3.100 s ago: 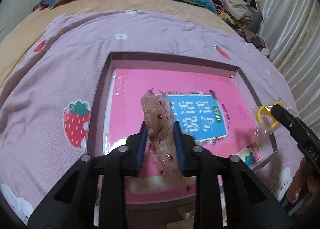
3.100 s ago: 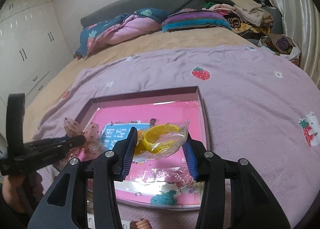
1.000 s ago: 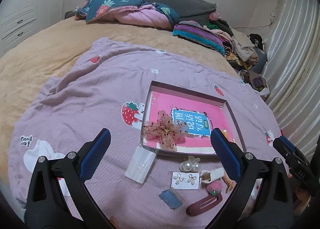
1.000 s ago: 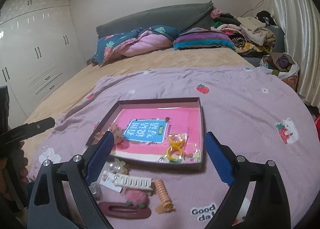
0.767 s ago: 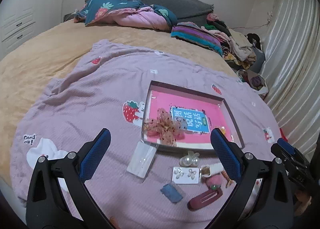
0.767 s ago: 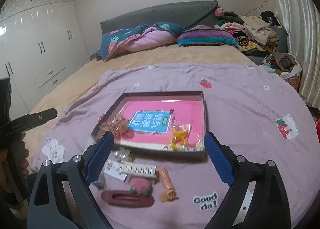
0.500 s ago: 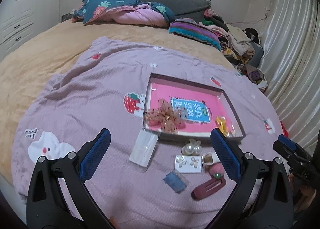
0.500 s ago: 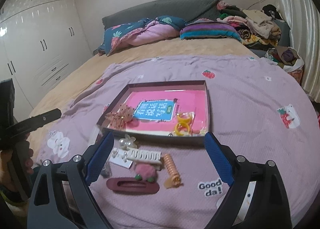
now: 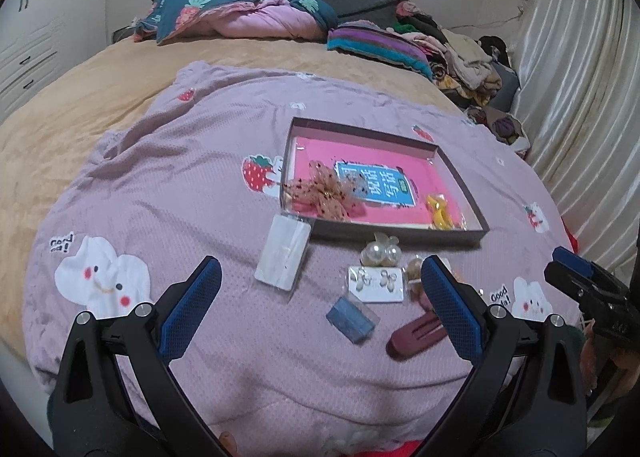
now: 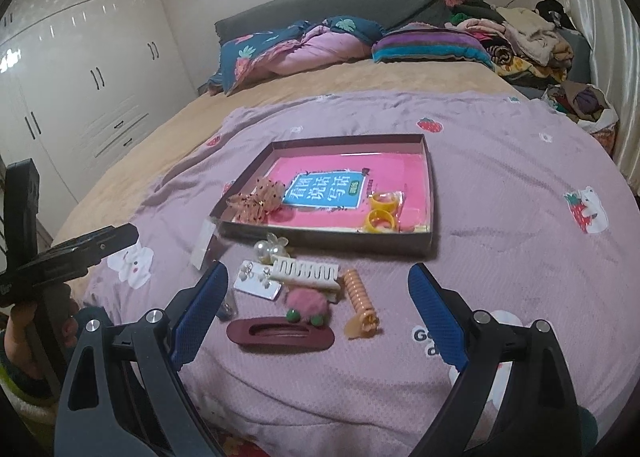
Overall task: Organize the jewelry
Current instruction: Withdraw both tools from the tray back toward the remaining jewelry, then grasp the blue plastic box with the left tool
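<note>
A shallow brown tray (image 9: 448,163) (image 10: 431,185) with a pink card inside lies on the purple blanket. In its near-left corner rests a pink dotted bow (image 9: 324,193) (image 10: 256,199); near its right side lie bagged yellow rings (image 9: 438,213) (image 10: 382,213). In front of the tray lie a pearl clip (image 9: 380,251), an earring card (image 9: 376,284), a white comb clip (image 10: 306,271), a pink pom-pom (image 10: 307,307), an orange spiral clip (image 10: 360,303), a maroon barrette (image 10: 280,333) and a blue packet (image 9: 351,319). My left gripper (image 9: 320,305) and right gripper (image 10: 318,309) are both open and empty, hovering short of these items.
A clear packet (image 9: 285,251) lies left of the tray. Pillows and a folded quilt (image 10: 296,45) sit at the bed's head, clothes (image 10: 528,41) pile at the far right, a curtain (image 9: 580,77) hangs on the right, and wardrobes (image 10: 72,77) stand on the left.
Both grippers let go of the bow and the bagged rings, which now lie in the tray, opened wide and pulled back toward the bed's near edge.
</note>
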Motion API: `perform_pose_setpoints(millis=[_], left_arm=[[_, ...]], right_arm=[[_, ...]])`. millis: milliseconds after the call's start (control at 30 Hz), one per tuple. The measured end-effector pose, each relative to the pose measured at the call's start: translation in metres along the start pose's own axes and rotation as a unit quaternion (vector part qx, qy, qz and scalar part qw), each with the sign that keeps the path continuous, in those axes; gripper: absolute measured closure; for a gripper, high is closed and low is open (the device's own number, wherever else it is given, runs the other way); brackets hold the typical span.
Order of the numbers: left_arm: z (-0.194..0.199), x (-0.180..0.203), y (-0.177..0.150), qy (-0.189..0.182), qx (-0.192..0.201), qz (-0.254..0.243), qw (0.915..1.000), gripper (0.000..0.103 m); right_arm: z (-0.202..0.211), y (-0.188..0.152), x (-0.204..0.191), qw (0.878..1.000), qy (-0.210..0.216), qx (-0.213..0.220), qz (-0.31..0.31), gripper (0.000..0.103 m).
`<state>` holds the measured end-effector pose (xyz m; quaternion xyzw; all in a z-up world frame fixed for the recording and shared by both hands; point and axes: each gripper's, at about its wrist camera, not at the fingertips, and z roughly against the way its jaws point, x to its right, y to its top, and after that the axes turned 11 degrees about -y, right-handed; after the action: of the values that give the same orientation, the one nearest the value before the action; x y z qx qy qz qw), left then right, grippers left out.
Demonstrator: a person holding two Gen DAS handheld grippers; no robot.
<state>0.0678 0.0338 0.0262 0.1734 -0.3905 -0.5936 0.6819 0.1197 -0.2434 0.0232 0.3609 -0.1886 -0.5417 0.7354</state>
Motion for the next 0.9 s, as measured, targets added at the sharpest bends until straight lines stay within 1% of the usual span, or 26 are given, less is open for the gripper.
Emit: perform_pose_setpoints(millis=[300, 400, 600, 767, 900], left_arm=[[-0.004, 0.007, -0.021, -0.001, -0.018, -0.013, 0.9998, 0.010], [-0.009, 0.009, -0.029, -0.005, -0.030, -0.018, 0.9994, 0.010], [-0.020, 0.009, -0.041, -0.010, -0.049, -0.028, 0.9983, 0.010], [-0.033, 0.006, -0.048, -0.007, -0.062, -0.033, 0.9975, 0.010], [-0.051, 0.004, -0.055, 0.001, -0.085, -0.042, 0.9955, 0.010]], right_arm=[[0.002, -0.016, -0.004, 1.000, -0.004, -0.010, 0.015, 0.012], [0.001, -0.020, -0.006, 1.000, -0.007, -0.014, 0.022, 0.012], [-0.004, -0.029, -0.012, 0.998, -0.027, -0.018, 0.049, 0.012], [-0.013, -0.032, -0.010, 0.997, -0.037, -0.026, 0.055, 0.012], [-0.024, -0.031, -0.011, 0.996, -0.046, -0.028, 0.072, 0.012]])
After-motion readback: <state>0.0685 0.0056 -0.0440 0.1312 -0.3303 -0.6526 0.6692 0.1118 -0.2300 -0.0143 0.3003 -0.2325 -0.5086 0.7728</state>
